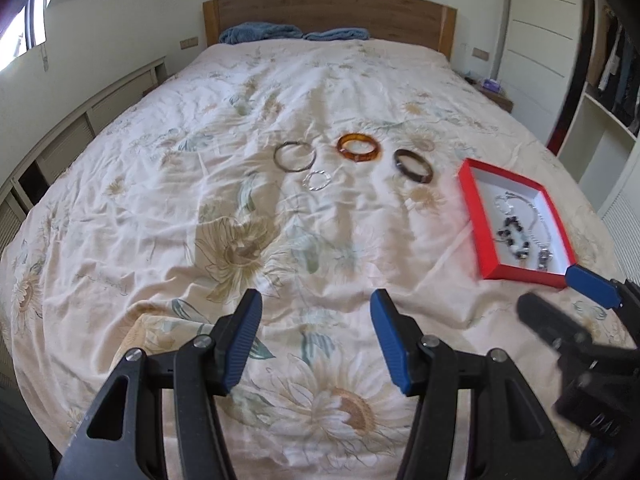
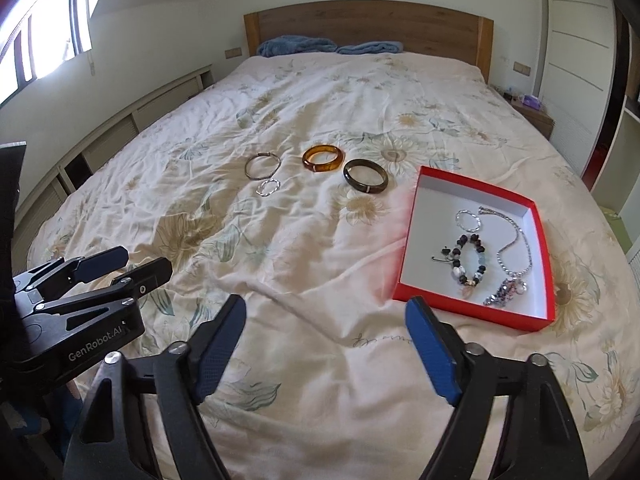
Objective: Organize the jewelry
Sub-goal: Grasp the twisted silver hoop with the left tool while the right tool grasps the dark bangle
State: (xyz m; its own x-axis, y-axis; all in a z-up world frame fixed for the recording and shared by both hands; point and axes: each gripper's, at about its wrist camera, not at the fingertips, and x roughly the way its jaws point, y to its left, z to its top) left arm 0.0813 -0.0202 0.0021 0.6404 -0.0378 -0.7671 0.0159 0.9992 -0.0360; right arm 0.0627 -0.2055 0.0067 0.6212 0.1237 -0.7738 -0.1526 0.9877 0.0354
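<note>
Several bracelets lie on the floral bedspread: a thin metal bangle (image 1: 295, 156) (image 2: 262, 166), a small silver twisted ring bracelet (image 1: 317, 180) (image 2: 268, 187), an amber bangle (image 1: 359, 147) (image 2: 323, 158) and a dark brown bangle (image 1: 413, 166) (image 2: 365, 175). A red box (image 1: 472, 208) (image 2: 412, 236) to their right holds a beaded bracelet (image 2: 468, 258), a silver chain necklace (image 2: 516, 248) and a small silver bracelet (image 2: 468, 220). My left gripper (image 1: 316, 340) (image 2: 120, 264) is open and empty, well short of the bangles. My right gripper (image 2: 326, 340) (image 1: 568, 296) is open and empty at the box's near edge.
A wooden headboard (image 1: 328, 12) and blue pillows (image 2: 296, 46) are at the far end. Low cabinets (image 1: 80, 128) run along the left wall. A wardrobe with shelves (image 1: 600, 112) and a nightstand (image 2: 532, 114) stand on the right.
</note>
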